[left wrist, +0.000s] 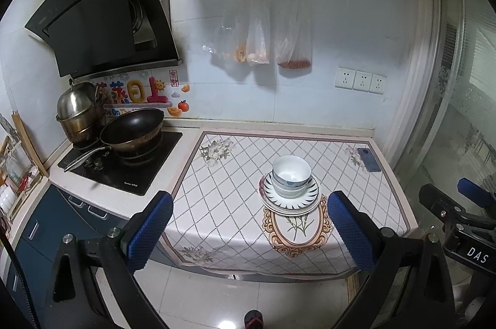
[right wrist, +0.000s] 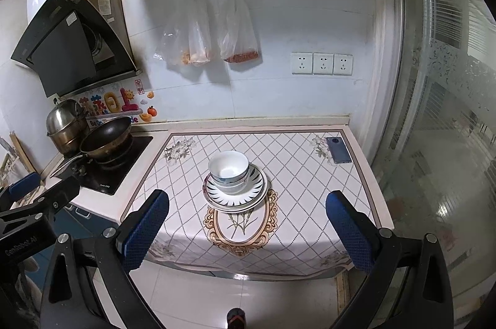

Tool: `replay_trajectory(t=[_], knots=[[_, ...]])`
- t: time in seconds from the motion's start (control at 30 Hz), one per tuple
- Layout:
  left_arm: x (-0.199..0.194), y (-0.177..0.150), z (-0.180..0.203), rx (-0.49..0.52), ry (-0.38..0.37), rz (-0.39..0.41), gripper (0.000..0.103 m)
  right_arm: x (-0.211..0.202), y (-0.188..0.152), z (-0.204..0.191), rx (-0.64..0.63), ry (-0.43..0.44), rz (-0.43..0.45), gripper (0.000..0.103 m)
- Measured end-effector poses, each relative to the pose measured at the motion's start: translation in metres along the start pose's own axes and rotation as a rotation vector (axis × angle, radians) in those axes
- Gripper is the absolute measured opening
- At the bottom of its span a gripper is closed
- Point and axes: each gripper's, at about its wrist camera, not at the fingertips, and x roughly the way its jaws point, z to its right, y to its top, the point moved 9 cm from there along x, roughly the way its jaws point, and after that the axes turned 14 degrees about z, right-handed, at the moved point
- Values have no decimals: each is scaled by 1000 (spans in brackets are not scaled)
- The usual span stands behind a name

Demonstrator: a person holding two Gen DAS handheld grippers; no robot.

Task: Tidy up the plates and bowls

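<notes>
Risk comes first here: the bowls (left wrist: pixel 291 174) sit nested on the plates (left wrist: pixel 290 200), and the whole stack could slide or tip if you catch a rim with one finger or lift a plate while the bowls ride on it. The glazed surfaces look slick, so a shallow pinch on a bowl wall may slip, and the cloth (left wrist: pixel 235 174) under the stack could drag and carry everything with it if you push sideways. Your left gripper (left wrist: pixel 249 231) is spread wide and holds nothing; your right gripper (right wrist: pixel 247 231) is likewise spread wide and empty. Both hang in front of the stack, off the near edge of the counter and well apart from it. The stack stands near the middle of the cloth, just behind its oval flower motif. You have at least two white bowls with blue patterning, the top one upright and empty, seated inside each other. Under them lies a plate with a dark striped rim, and beneath it at least one more plate, set slightly off centre so its edge shows to the left. A phone (left wrist: pixel 369 160) lies behind and right of the stack, well apart; a wok (left wrist: pixel 133 127) sits behind and left, on the stove.
</notes>
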Motion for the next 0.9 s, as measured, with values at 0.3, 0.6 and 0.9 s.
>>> replay_trajectory(t=[0.3,0.6,0.9], knots=[[-2,0,4,5,1,3,102,0,3,0,-2,-6,8,103],[-3,0,6,7,-1,-1,102,-3,4,-1,1,-12,11,103],[-2,1,8,8,1,2,102,-4,3,0,7,-17,10,103]])
